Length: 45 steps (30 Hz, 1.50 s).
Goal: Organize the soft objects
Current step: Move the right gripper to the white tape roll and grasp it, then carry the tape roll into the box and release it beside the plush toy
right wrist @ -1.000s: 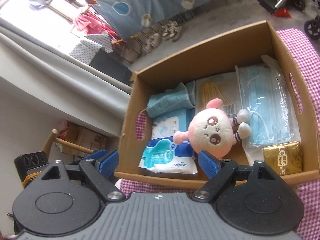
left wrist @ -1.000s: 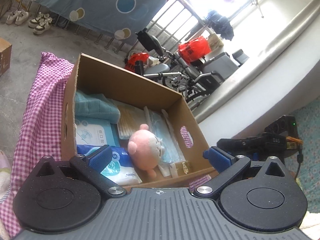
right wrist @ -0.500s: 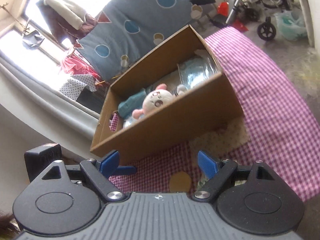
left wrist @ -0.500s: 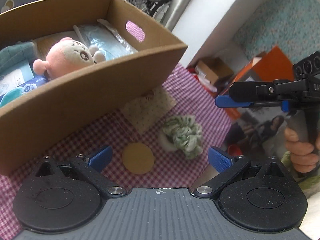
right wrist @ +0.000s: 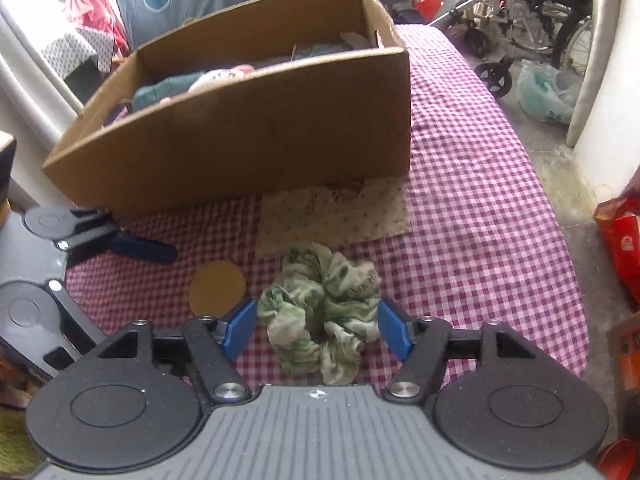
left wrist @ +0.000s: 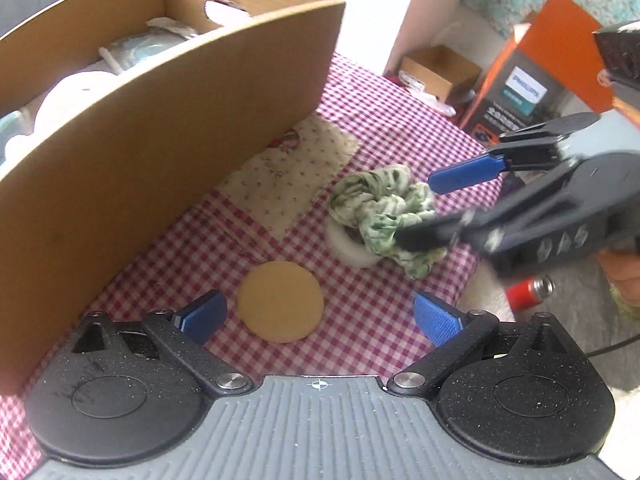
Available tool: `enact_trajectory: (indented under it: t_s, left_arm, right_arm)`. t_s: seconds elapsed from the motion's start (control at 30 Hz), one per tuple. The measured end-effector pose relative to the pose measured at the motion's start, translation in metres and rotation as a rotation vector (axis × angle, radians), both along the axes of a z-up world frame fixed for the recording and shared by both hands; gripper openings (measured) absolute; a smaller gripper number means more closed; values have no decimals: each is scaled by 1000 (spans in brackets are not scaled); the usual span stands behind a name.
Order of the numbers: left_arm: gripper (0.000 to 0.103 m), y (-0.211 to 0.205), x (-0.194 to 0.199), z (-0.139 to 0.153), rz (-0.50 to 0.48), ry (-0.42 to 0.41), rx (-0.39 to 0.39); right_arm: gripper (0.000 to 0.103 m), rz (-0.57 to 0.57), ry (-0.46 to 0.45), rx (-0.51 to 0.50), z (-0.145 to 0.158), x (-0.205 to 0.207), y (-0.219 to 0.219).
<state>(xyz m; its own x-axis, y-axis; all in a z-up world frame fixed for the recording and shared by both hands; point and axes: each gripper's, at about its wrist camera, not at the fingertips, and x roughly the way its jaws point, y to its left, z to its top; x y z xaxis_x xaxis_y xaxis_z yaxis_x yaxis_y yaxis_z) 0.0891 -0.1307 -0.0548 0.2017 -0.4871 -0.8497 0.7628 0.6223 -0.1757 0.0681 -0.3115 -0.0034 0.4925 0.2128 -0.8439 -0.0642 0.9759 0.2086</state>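
The right gripper [right wrist: 318, 330], jaws just closing, straddles the green scrunchie [right wrist: 326, 312] (pads not yet pressing) near the checked tablecloth's [right wrist: 480, 220] front edge; the left gripper [left wrist: 318, 316] hangs open, empty.

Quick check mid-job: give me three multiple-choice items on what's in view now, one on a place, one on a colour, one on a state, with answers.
1. Where is the scrunchie?
A. in the cardboard box
B. on the checked cloth before the box
C. on the floor

2. What colour is the round pad?
A. tan
B. blue
C. red

3. How does the right gripper stand?
A. shut with nothing in it
B. lifting the scrunchie
C. jaws either side of the scrunchie, closing in

Answers: 1 B, it lies on the cloth outside the box. 2 A, plain tan disc. 3 C, blue pads flank the fabric, not yet pressing.
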Motion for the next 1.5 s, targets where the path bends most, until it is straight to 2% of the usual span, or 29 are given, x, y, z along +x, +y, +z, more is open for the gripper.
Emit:
enact_trajectory:
  t_s: [0.03,0.1,0.13,0.17,0.2,0.27,0.43,0.5,0.53,0.63,0.67,0.8,0.87,0.93,1.07,1.23,1.37,1.5]
  left_arm:
    - [101,-3,0,-1,-9,1,4]
    - [101,-9,-1,-2,-27,-3,17]
    - [101,-12,-1,-2,-33,-4,23]
    - [101,-15,-1,-3,-39,-5,28]
    - [101,-18,-1,-3,-44,-5,30]
    - [101,-24,-1,-4,-50,-5,29]
    - [100,-38,1,-5,-70,-28,14]
    - [97,-44,2,-5,-72,-46,2]
    - [96,-46,3,-6,-71,-53,-2]
    - [89,-54,7,-9,-64,-61,10]
    - [84,-57,8,-10,-63,-65,19]
    - [79,-63,10,-15,-82,-75,38]
    - [74,-67,9,-18,-92,-78,62]
    - [72,-70,7,-19,-101,-104,81]
    - [66,-72,4,-21,-116,-138,97]
    - [60,-72,0,-22,-134,-162,92]
    - [50,-71,0,-22,-137,-165,73]
    - [48,-71,-1,-22,-133,-180,63]
  right_arm:
    - [72,10,6,-16,-6,-1,1]
    - [57,13,21,-29,-15,-1,-4]
    - [54,8,21,-17,-18,-1,-9]
    - [41,-2,17,2,-19,-2,-15]
    - [34,-11,13,21,-18,-3,-20]
    - [33,-43,-14,55,-15,-5,-31]
    - [33,-86,-68,22,-18,9,-45]
    - [33,-91,-91,38,-21,19,-47]
    - [35,-88,-104,50,-23,23,-47]
    - [50,-88,-111,79,-23,31,-48]
    - [53,-87,-118,89,-19,30,-50]
    - [55,-83,-195,150,0,10,-61]
    - [53,-47,-187,210,5,0,-62]
    - [45,-15,-145,256,4,-6,-57]
    - [36,37,-59,298,-6,-9,-46]
    - [29,-5,29,269,-26,3,-38]
    - [27,-2,34,211,-31,10,-31]
    - [24,-5,30,193,-29,14,-26]
